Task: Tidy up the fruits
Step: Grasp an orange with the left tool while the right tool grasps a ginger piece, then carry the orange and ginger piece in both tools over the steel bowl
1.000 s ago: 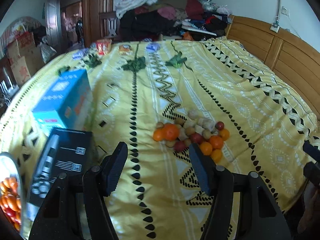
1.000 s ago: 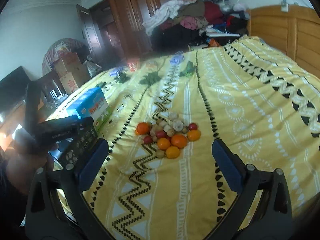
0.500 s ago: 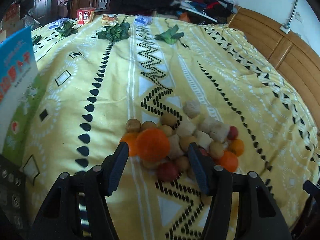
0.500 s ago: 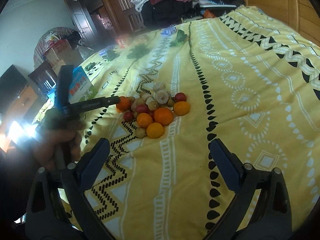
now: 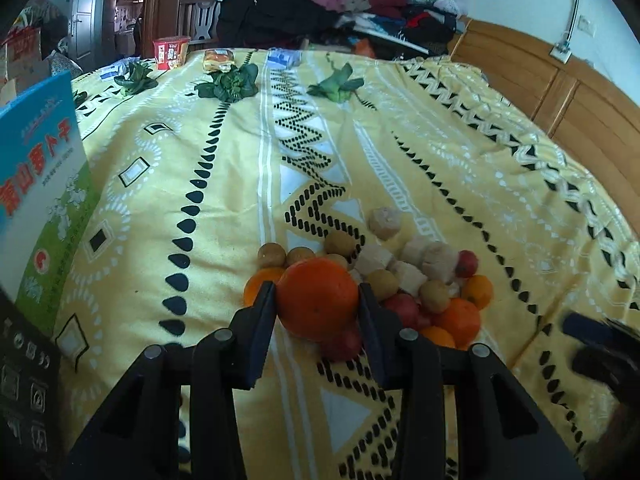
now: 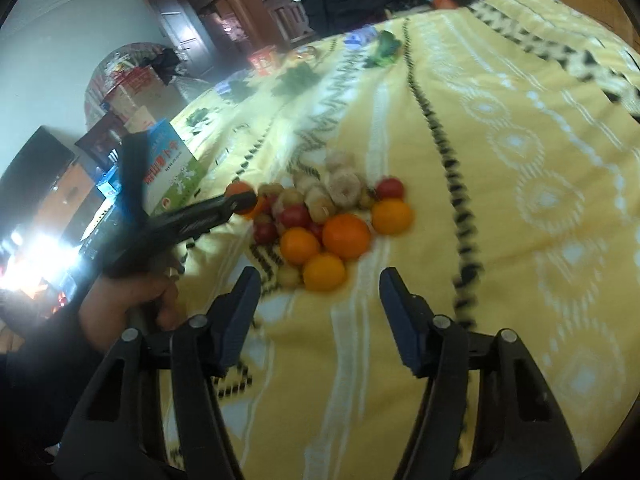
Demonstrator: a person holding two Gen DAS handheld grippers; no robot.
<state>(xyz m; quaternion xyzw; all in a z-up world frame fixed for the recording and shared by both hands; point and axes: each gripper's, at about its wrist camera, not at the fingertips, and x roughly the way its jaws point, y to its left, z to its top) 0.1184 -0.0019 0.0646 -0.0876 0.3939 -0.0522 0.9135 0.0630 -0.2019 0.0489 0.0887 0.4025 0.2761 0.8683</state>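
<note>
**Closing on the big orange at the near left of the pile**

Spreading over the yellow patterned bed point(image 5: 400, 152), the scene has one heap of fruit point(image 6: 320, 216) near the middle — oranges, small red fruits, pale chunks. The left tongs point(image 5: 318, 300) are the nearer ones: their jaws have just been closing, and both pads now press the sides of the large orange point(image 5: 318, 298) at the heap's near left edge, so it looks gripped. The right tongs point(image 6: 318, 292) stand short of the heap; their jaws have also been closing but are empty, with a small yellow-orange fruit point(image 6: 324, 272) just ahead of the gap. The orange is round, so no axis matters.
</note>
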